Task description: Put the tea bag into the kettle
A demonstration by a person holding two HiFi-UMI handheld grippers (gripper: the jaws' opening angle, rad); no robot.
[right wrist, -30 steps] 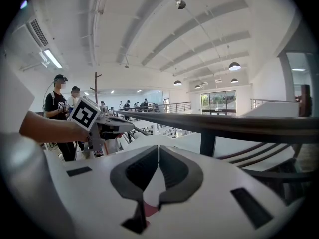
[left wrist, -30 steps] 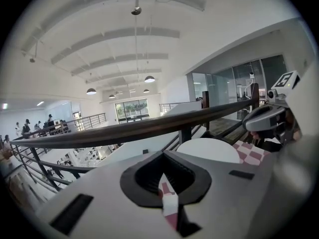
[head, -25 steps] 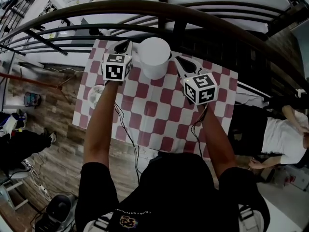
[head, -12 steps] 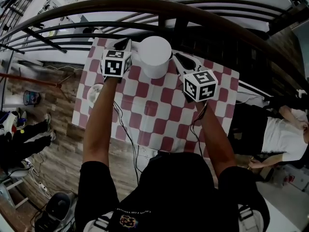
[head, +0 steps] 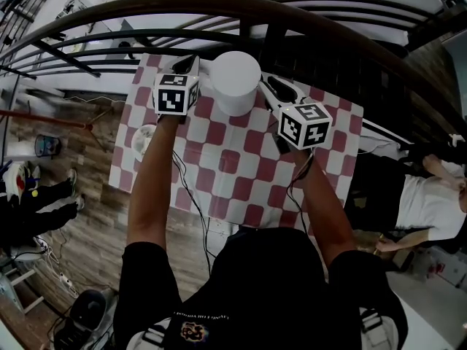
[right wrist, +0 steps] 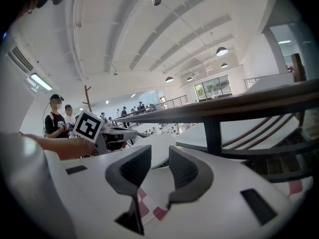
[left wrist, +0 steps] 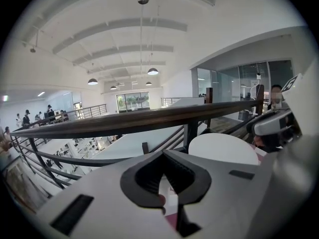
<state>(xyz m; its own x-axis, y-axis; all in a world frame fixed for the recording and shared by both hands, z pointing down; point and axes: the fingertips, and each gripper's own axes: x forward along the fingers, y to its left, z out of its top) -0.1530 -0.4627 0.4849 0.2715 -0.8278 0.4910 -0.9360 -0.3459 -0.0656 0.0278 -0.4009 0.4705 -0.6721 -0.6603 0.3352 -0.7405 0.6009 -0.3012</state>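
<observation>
A white kettle [head: 236, 82] with a round lid stands at the far middle of the red-and-white checked table [head: 241, 170]. My left gripper [head: 187, 66] sits just left of it with its jaw tips meeting and nothing in them. In the left gripper view [left wrist: 160, 153] the kettle's lid [left wrist: 223, 148] lies ahead to the right. My right gripper [head: 276, 87] is just right of the kettle. Its jaws are opening, and in the right gripper view [right wrist: 159, 153] there is a gap between them with nothing in it. No tea bag shows in any view.
A small white dish [head: 145, 141] rests near the table's left edge. A dark curved railing [head: 241, 9] runs just past the far edge, close behind the kettle. A person in a white shirt [head: 430, 199] sits off the right side. Cables hang over the near edge.
Both grippers have edged slightly toward the table's far edge and stay either side of the kettle. The kettle has not moved.
</observation>
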